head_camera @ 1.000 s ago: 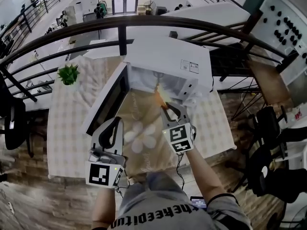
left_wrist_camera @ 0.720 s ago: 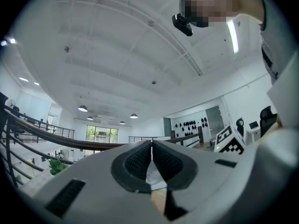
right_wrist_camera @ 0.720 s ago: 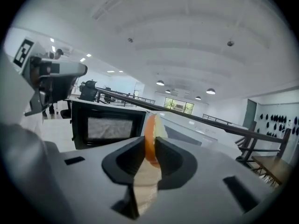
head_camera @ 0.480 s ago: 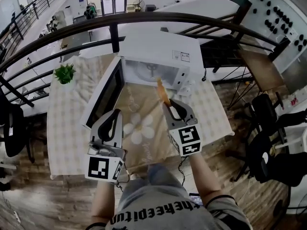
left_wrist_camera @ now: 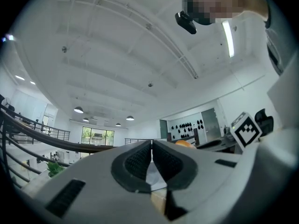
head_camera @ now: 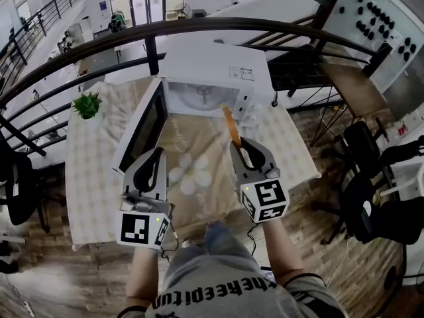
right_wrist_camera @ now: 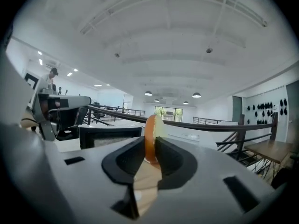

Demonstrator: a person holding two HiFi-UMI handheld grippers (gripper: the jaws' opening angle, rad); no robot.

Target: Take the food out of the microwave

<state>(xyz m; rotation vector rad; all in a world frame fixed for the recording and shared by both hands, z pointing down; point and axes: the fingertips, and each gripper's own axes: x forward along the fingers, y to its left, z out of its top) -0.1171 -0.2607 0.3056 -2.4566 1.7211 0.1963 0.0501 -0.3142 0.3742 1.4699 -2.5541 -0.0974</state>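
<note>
On a cloth-covered table (head_camera: 86, 177), a white microwave (head_camera: 213, 63) stands with its door (head_camera: 142, 132) swung open. The left gripper (head_camera: 156, 154), jaws together, holds nothing. The right gripper (head_camera: 238, 144) clamps an orange food strip (head_camera: 230, 126) just in front of the oven's mouth.

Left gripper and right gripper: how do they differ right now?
The right gripper is shut on an orange piece of food; the left gripper is shut on nothing. In the head view the right gripper faces the microwave opening, while the left gripper sits beside its open door. Both point toward the microwave.
</note>
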